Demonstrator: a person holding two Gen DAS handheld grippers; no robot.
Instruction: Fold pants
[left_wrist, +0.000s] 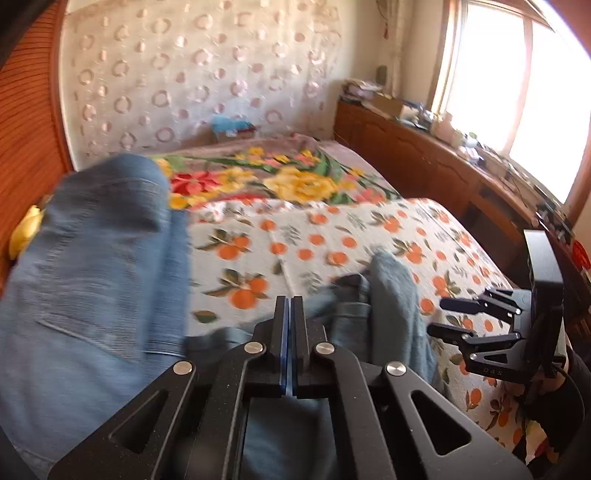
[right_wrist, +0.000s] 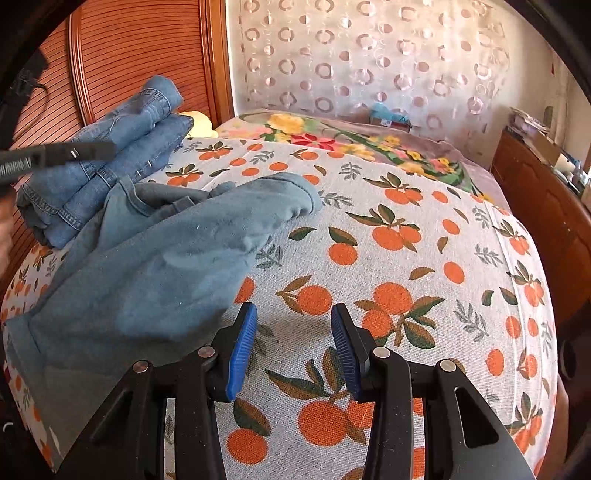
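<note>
Teal-blue pants (right_wrist: 155, 266) lie crumpled on the orange-print bedspread (right_wrist: 406, 280), spreading from the near left toward the middle; they also show in the left wrist view (left_wrist: 391, 295). A folded pair of blue jeans (right_wrist: 110, 155) sits behind them at the far left, and fills the left of the left wrist view (left_wrist: 92, 266), blurred. My left gripper (left_wrist: 290, 306) is shut with nothing visibly between the pads, above the pants. My right gripper (right_wrist: 293, 332) is open and empty, just right of the pants' edge, over the bedspread. It shows open in the left wrist view (left_wrist: 443, 317).
A floral blanket (left_wrist: 288, 177) lies at the far end of the bed. A wooden headboard (right_wrist: 140, 55) stands at the left. A wooden cabinet (left_wrist: 424, 155) with clutter runs along the right under a bright window (left_wrist: 517, 85).
</note>
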